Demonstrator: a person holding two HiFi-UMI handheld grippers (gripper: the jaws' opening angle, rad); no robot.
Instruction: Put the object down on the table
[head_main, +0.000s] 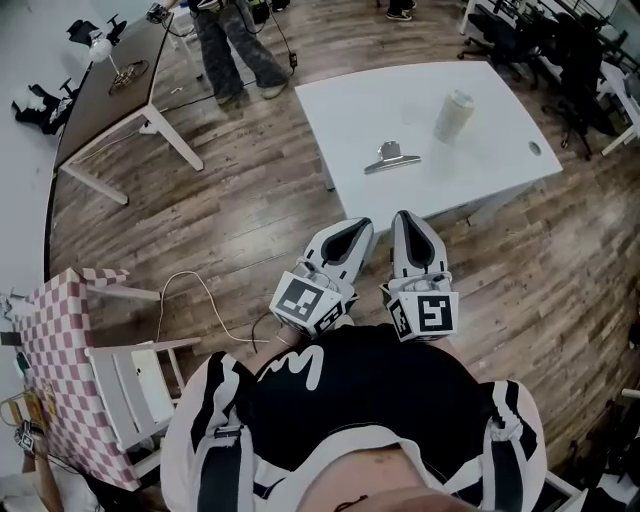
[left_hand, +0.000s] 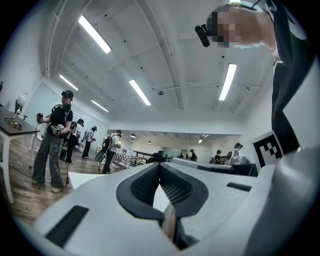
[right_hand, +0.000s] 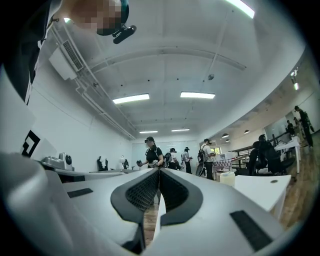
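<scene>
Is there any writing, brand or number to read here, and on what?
No text reads clearly anywhere.
Black-and-white square patterns on the left gripper and right gripper: codes, not letters.
Label on the pale plastic bottle on the white table: too small.
Print on the person's black shirt: unreadable.

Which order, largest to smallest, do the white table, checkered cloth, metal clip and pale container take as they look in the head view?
1. white table
2. checkered cloth, though it lies nearer the camera and the picture's edge cuts it off
3. pale container and metal clip: about alike, not ranked
</scene>
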